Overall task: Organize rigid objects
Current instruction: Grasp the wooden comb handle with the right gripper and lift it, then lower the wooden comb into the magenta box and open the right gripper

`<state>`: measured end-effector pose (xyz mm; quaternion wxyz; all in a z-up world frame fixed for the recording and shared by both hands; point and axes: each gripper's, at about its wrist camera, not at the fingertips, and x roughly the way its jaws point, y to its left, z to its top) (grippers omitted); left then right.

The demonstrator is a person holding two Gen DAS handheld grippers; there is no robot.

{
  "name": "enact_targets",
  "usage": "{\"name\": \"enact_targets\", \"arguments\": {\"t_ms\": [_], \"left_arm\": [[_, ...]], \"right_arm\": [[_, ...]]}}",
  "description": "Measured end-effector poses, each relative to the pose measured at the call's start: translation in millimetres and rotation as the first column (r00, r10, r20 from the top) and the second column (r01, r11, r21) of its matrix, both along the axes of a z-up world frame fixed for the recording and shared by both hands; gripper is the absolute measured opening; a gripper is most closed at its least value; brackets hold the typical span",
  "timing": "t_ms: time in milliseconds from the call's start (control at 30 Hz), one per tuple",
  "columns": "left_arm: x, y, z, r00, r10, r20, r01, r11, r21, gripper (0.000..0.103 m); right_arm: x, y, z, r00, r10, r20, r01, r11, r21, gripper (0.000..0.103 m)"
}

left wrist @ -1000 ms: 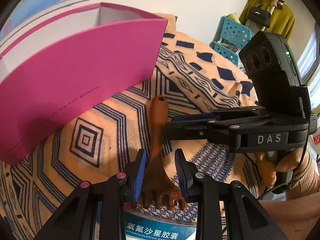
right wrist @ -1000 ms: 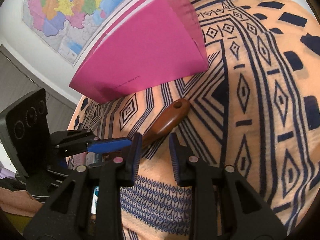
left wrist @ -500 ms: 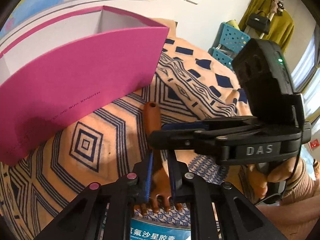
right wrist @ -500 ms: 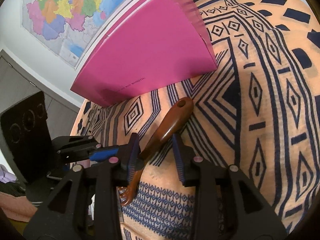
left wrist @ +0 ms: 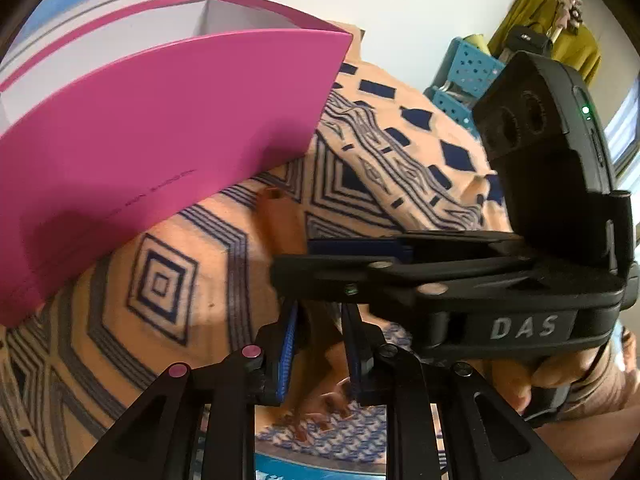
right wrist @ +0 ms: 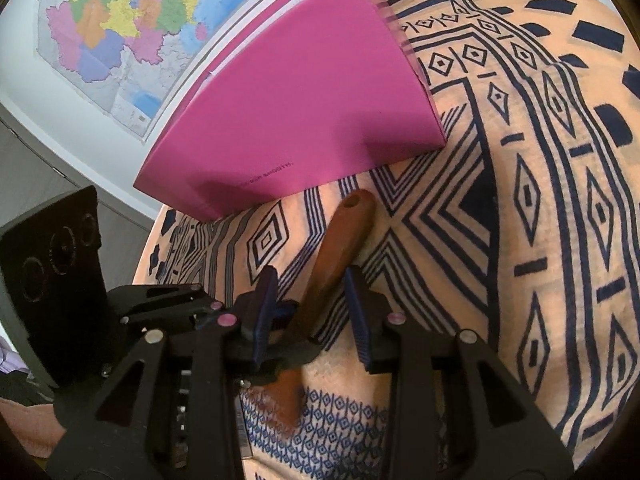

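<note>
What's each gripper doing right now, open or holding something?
Left gripper: shut on the wooden comb, near its toothed end.
Right gripper: open, fingers astride the comb's handle, not clamped.

The left wrist view looks forward along its black left gripper, low and close over the orange cloth with dark blue pattern. The right wrist view looks along the black right gripper from higher, facing down. Both share the big pink cardboard box and the brown wooden handle.
</note>
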<state>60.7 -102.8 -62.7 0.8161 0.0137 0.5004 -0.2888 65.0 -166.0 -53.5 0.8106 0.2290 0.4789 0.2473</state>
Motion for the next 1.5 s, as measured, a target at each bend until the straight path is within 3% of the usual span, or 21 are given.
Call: {"name": "enact_targets", "arguments": {"t_ms": [300, 500, 633, 800, 1033, 1500], "left_arm": [[-3, 5, 3, 1.000, -0.010, 0.008, 0.011, 0.998, -0.066, 0.022], [-6, 11, 2, 1.000, -0.005, -0.008, 0.004, 0.998, -0.064, 0.022], [-8, 21, 2, 1.000, 0.008, -0.020, -0.010, 0.998, -0.065, 0.022], [-6, 27, 1, 0.999, 0.025, -0.033, -0.027, 0.997, -0.070, 0.023], [-8, 25, 12, 1.000, 0.012, 0.015, -0.011, 0.995, -0.102, 0.026], [-7, 18, 35, 0.990, 0.039, 0.133, -0.029, 0.996, -0.079, 0.019]], "right_arm": [[8, 8, 1, 1.000, 0.012, 0.008, -0.011, 0.999, -0.042, 0.037], [9, 27, 9, 0.998, 0.037, 0.055, -0.025, 0.977, -0.212, 0.036], [10, 32, 8, 0.996, 0.056, 0.076, -0.029, 0.950, -0.311, 0.022], [7, 25, 8, 0.994, 0.061, 0.091, -0.035, 0.963, -0.269, 0.021], [-11, 16, 32, 0.984, 0.077, 0.159, -0.053, 0.987, -0.149, 0.020], [-20, 16, 57, 0.971, 0.090, 0.223, -0.068, 0.992, -0.105, 0.019]]}}
